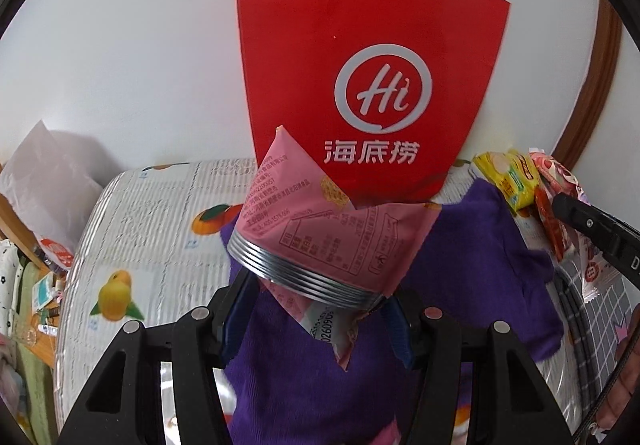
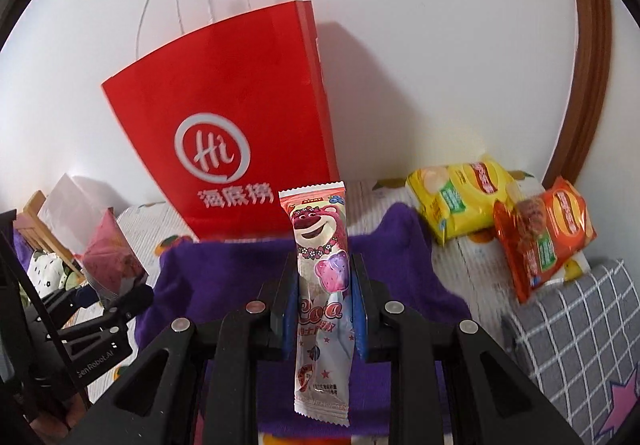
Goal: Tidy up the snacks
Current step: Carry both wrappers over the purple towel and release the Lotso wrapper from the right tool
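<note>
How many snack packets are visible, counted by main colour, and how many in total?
Pink packets: 2, the pyramid packet and the bear packet
Yellow packets: 1, the yellow packet
Orange packets: 1, the orange packet
Total: 4

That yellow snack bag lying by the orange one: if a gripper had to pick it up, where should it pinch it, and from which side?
Probably the crimped end seam of the yellow snack bag, at its free left end, coming from above. The bag lies flat and puffy on the fruit-print surface, so its middle is wide and likely slippery. The orange bag leans against its right end, crowding that side.
</note>
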{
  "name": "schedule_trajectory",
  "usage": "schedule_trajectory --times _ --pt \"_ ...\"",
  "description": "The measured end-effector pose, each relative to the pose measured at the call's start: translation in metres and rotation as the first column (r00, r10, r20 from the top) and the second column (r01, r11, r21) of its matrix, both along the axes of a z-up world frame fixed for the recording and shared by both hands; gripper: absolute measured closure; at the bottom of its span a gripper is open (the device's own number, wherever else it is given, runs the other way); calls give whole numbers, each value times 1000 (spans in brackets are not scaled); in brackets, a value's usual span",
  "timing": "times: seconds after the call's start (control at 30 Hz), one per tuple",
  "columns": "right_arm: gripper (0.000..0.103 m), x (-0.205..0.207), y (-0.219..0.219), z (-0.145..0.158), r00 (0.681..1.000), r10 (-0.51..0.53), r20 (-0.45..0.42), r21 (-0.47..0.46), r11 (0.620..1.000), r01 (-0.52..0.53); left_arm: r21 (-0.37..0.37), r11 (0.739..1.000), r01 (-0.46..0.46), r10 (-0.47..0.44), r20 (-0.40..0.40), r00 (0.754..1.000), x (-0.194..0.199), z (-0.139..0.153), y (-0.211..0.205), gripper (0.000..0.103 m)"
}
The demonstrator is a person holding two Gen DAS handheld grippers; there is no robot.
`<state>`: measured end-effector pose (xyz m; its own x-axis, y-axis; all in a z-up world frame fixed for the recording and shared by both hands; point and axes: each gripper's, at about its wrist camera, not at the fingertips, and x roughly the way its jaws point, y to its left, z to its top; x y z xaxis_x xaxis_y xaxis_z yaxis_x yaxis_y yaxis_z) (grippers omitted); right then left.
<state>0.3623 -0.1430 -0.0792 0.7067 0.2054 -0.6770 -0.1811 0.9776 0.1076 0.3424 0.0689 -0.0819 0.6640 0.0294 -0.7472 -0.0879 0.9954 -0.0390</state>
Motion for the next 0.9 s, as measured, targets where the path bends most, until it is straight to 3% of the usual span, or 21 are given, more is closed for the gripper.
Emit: schedule_trajectory --times 0.17,0.43,0.63,0.9 --pt "80 15 -2 -13 1000 -4 -7 10 1000 4 -21 1000 4 -5 -14 1000 21 -13 3 47" --pt "80 40 0 -52 991 14 -130 -43 999 -20 -37 999 25 -28 -84 996 36 -45 3 47" --pt "80 50 -7 -72 975 18 -220 -42 999 -28 -42 999 31 -35 -103 994 40 -52 1 47" --pt "79 55 -13 -81 967 6 -257 -33 999 -15 -38 999 14 -19 -138 990 43 -62 3 47"
